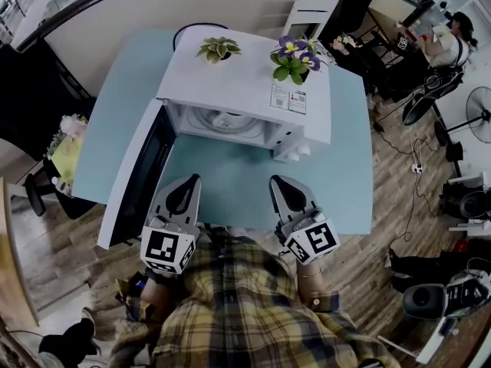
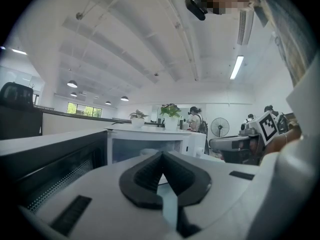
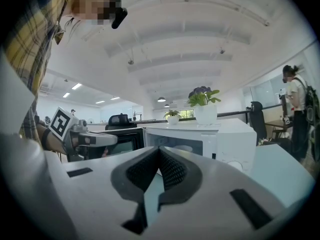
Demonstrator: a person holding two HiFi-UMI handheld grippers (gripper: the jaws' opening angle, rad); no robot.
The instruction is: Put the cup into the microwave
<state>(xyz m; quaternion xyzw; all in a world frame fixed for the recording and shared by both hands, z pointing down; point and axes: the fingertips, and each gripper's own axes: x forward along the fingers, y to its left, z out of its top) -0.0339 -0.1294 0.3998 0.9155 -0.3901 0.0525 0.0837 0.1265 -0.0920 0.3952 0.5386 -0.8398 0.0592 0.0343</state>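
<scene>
Microwave (image 1: 245,83): white, upper centre of the head view, standing on a pale blue surface (image 1: 222,182).
Door (image 1: 142,171): swung wide open toward the left of the frame, its dark inner face showing.
Cup (image 1: 229,119): a pale shape inside the open microwave cavity. Its detail is too faint to describe.
Left tool (image 1: 186,184): lower centre-left, over the near edge of the surface and pointing toward the open cavity. Its jaws are pressed together with nothing between them.
Right tool (image 1: 280,182): lower centre-right, beside the left tool but apart from it. Its jaws are also closed and empty.
Plants: a green-leaved plant (image 1: 219,49) and a purple-flowered plant (image 1: 294,58), both in small pots on the microwave's top.
Person: a plaid shirt (image 1: 253,305) fills the bottom of the frame behind both tools.
</scene>
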